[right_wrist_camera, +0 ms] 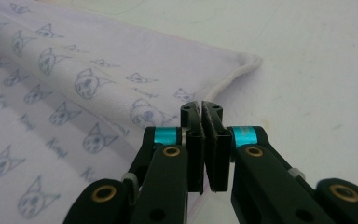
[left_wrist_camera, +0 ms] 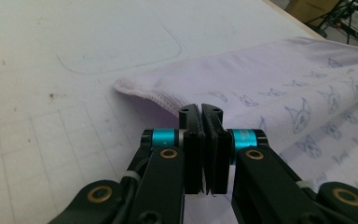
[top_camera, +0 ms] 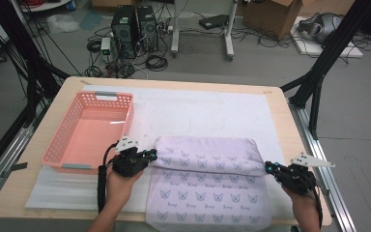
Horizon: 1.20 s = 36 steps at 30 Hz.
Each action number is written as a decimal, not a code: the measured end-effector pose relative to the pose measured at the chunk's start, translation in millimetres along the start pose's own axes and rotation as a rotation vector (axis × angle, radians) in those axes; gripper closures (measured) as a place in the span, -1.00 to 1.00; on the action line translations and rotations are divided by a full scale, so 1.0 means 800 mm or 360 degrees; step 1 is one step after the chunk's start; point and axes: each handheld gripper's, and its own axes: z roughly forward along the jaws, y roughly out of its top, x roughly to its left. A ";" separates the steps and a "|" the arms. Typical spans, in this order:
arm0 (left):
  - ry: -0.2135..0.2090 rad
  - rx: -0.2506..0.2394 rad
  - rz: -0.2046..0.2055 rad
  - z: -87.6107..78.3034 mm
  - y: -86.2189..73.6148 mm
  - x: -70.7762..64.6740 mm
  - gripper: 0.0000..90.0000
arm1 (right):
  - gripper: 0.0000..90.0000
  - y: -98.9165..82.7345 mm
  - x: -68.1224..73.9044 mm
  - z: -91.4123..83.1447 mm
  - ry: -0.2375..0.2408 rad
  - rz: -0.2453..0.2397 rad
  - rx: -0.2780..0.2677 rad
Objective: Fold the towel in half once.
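Note:
A lilac towel (top_camera: 207,186) printed with small cat faces lies on the near half of the white mat, its far part doubled over into a soft fold (top_camera: 207,149). My left gripper (top_camera: 152,155) is at the fold's left end, jaws pressed together where the towel's stitched hem (left_wrist_camera: 144,94) runs into the tips (left_wrist_camera: 200,110). At the fold's right end my right gripper (top_camera: 269,167) is likewise shut, with the hem (right_wrist_camera: 235,74) leading into its tips (right_wrist_camera: 201,105). Both grips are at the towel's very edge.
An empty pink plastic basket (top_camera: 53,140) stands on the table's left side, just beyond my left hand. The white mat (top_camera: 198,108) covers the wooden table (top_camera: 280,116). Computers, cables and boxes sit on the floor behind the table.

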 end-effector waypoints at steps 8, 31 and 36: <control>-0.0094 0.0071 0.0002 -0.018 -0.038 -0.012 0.88 | 0.95 -0.033 0.013 -0.016 0.0022 0.0039 0.0059; 0.0037 0.0141 -0.0045 0.057 -0.006 0.010 0.92 | 0.94 0.016 -0.013 0.069 -0.0117 0.0013 0.0300; -0.0010 0.0029 -0.0039 0.036 0.002 0.003 0.93 | 0.94 0.017 -0.005 0.045 -0.0096 0.0011 0.0198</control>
